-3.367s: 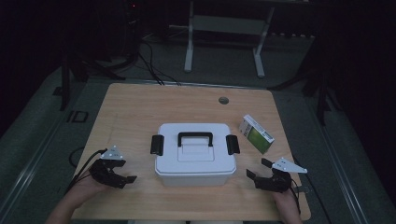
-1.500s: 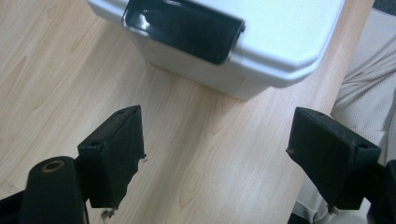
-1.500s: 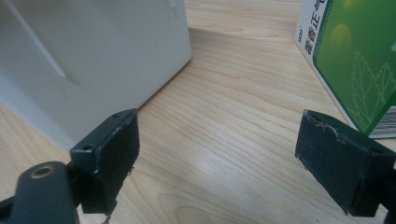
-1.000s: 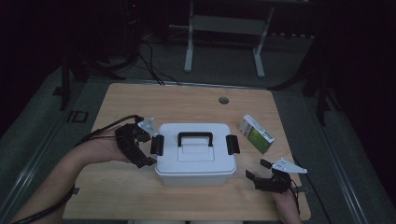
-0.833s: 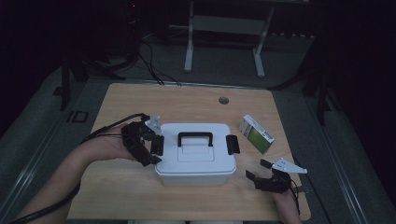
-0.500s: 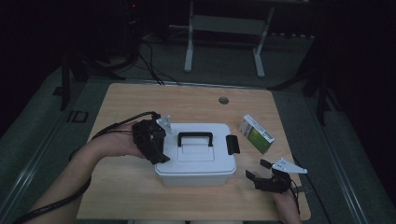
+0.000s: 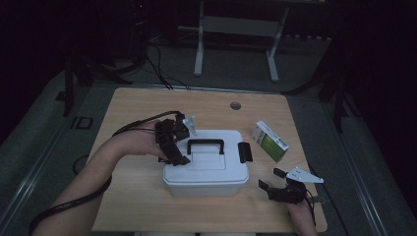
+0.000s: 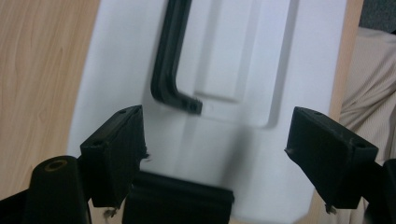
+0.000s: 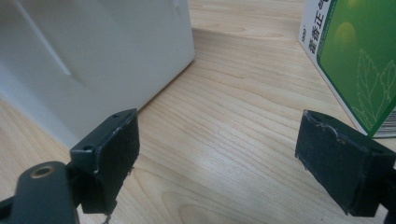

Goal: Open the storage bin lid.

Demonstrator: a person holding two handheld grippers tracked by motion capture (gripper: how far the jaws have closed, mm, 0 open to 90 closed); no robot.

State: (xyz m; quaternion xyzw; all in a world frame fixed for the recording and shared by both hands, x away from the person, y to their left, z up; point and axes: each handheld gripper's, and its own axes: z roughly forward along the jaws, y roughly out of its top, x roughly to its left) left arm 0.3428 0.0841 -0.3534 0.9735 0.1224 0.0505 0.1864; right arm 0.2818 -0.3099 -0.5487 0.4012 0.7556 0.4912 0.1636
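My left gripper [image 7: 175, 140] had its jaws spread wide with nothing pinched, hovering over the left end of the white box [image 7: 206, 164], a lidded plastic case with a black handle [image 7: 205, 145] folded flat on top and a black latch [image 8: 180, 205] just below my jaws, sitting at the middle of the wooden table [image 7: 147, 103]. My left forearm reached in from the lower left, hand angled down over the lid, whereas a second earlier that gripper had been beside the box's left end. My right gripper [image 7: 281, 189] lay on the table by the box's right front corner, jaws wide and empty, near the green carton [image 7: 269, 141], unmoved.
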